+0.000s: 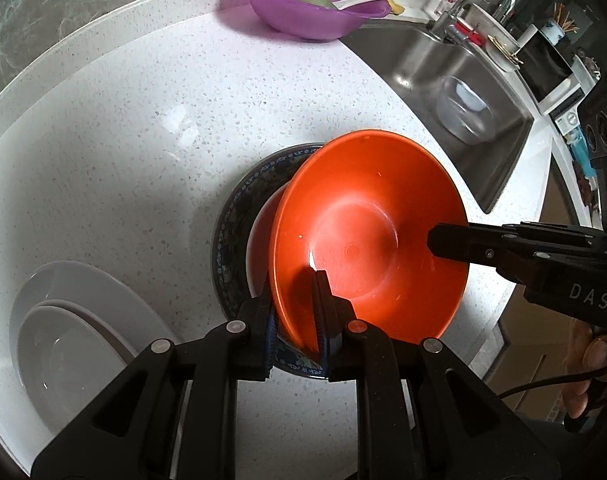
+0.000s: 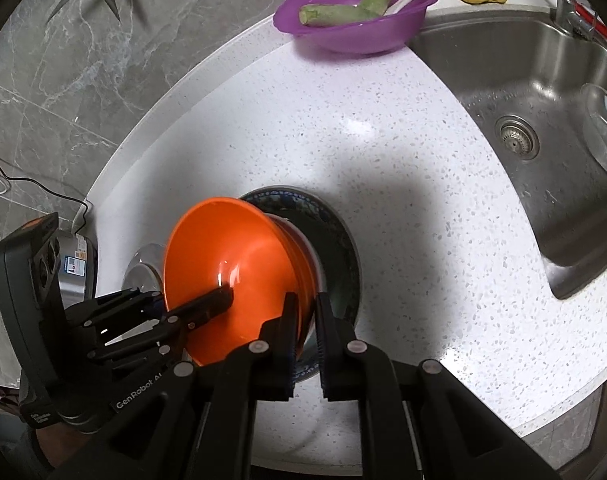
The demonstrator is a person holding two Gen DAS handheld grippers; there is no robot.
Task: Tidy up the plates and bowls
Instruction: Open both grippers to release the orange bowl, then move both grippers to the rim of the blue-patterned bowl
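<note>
- Two white plates (image 1: pixel 83 320) lie nested at the near left of the white speckled counter (image 1: pixel 143 140), the smaller one inside the larger, well apart from both claws.
- One dark plate with a blue flower pattern (image 1: pixel 239 200) sits in the middle of the counter, to the right of the white plates.
- Orange bowls: two can be counted. One orange bowl (image 1: pixel 371 232) is tipped up on its side above the patterned plate; a second orange bowl (image 2: pixel 299 256) sits nested behind it on that plate, and only its edge shows.
- The left claw (image 1: pixel 295 312) is clenched on the near rim of the tipped bowl: one finger lies inside the bowl, the other outside against its wall.
- The right claw (image 2: pixel 305 320) grips the same bowl at its right rim. In the right wrist view the rim passes between its two fingers; in the left wrist view one finger (image 1: pixel 455 240) reaches into the bowl from the right.
- So the tipped bowl hangs between the two claws, held at two points of its rim.
- One purple bowl (image 1: pixel 311 4) stands at the far edge of the counter, holding green vegetable pieces (image 2: pixel 343 8) and a white spoon (image 1: pixel 367 0).
- One steel sink (image 2: pixel 543 100) lies at the right, with one clear glass bowl (image 1: pixel 467 108) in it.
</note>
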